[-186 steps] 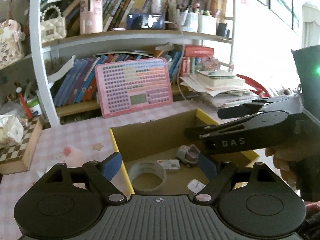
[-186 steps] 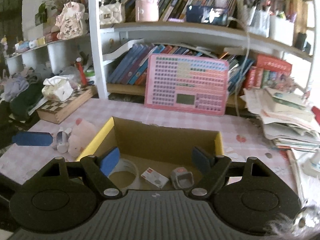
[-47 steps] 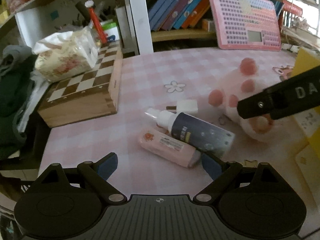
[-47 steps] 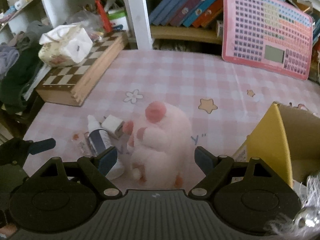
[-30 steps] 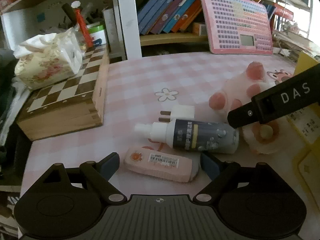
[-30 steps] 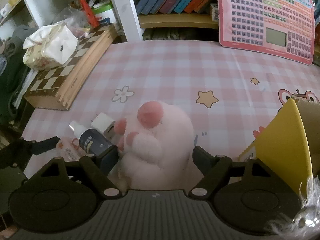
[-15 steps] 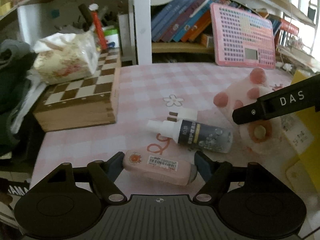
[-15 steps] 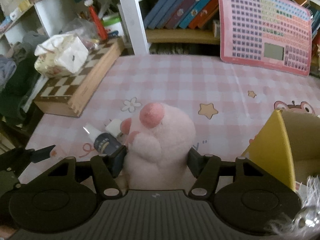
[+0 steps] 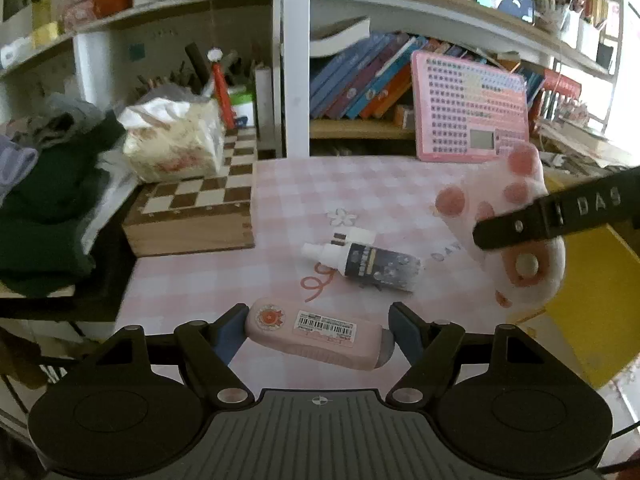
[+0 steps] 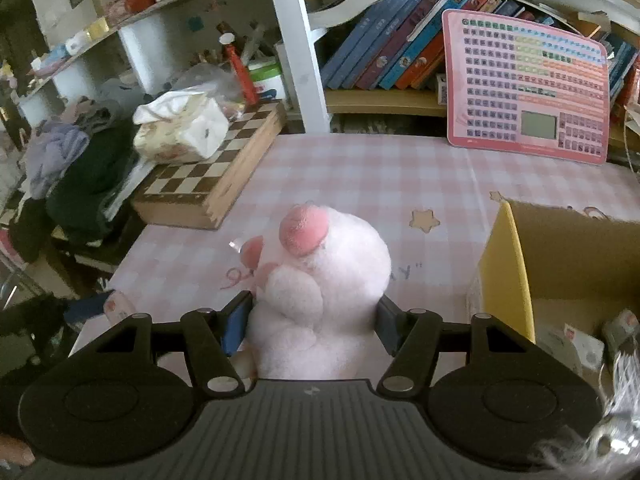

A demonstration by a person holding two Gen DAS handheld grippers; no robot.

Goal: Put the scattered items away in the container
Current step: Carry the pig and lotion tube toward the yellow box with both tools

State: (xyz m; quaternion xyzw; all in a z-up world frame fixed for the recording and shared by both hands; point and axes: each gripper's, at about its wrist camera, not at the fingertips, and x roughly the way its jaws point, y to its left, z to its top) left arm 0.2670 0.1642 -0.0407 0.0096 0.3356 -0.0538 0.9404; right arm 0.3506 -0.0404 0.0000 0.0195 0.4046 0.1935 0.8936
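Lifted: pink tube (image 9: 320, 333), plush paw (image 10: 320, 280); box rim (image 10: 508, 264) beside.

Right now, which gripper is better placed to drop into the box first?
Right. The right gripper holds the pink plush paw beside the cardboard box; the left gripper with the pink tube sits farther off.

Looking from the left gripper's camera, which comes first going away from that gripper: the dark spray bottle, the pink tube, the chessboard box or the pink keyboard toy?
1. pink tube, clamped in the left gripper.
2. dark spray bottle, lying just beyond on the tablecloth.
3. chessboard box, back on the left.
4. pink keyboard toy, propped against the shelf, far right.
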